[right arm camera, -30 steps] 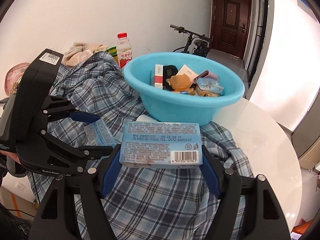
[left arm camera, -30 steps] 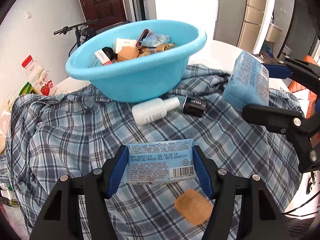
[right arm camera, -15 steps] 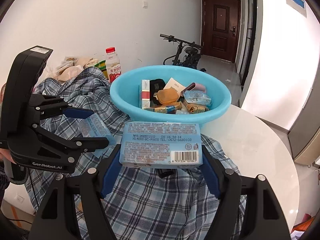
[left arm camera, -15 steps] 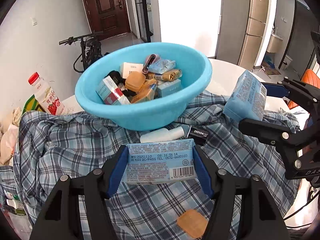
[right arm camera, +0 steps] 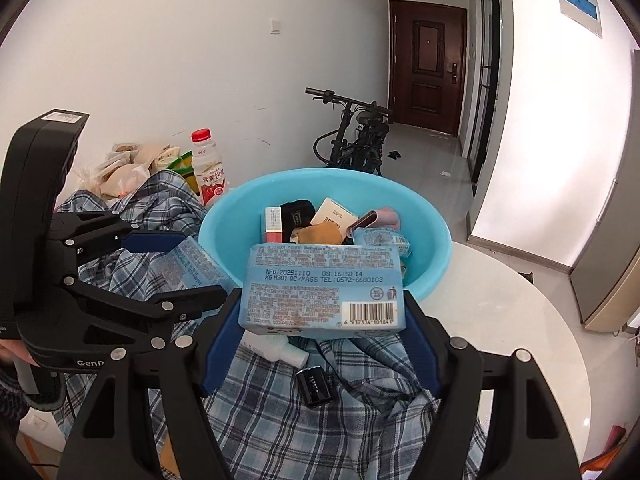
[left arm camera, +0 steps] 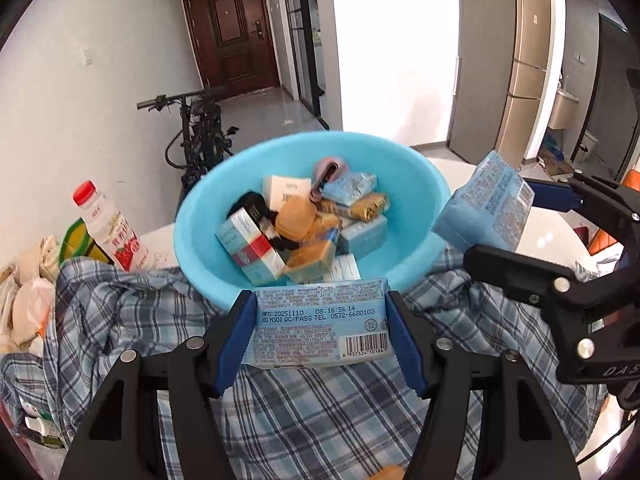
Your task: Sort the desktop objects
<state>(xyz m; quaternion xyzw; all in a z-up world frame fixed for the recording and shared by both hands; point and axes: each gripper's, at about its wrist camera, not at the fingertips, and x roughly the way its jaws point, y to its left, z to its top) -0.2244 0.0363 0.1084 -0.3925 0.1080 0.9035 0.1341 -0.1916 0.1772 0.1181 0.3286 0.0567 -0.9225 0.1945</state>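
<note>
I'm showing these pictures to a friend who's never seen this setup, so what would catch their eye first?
Probably the two matching pale blue packets, one clamped in the left gripper and one in the right gripper, both held up in front of the turquoise basin. That basin sits on a rumpled plaid cloth and is already heaped with small boxes and packets. Behind it, a red-capped drink bottle stands against the wall.

The round white glossy table carries a rumpled blue-and-white plaid cloth, a light-blue plastic basin and a red-capped drink bottle.
</note>
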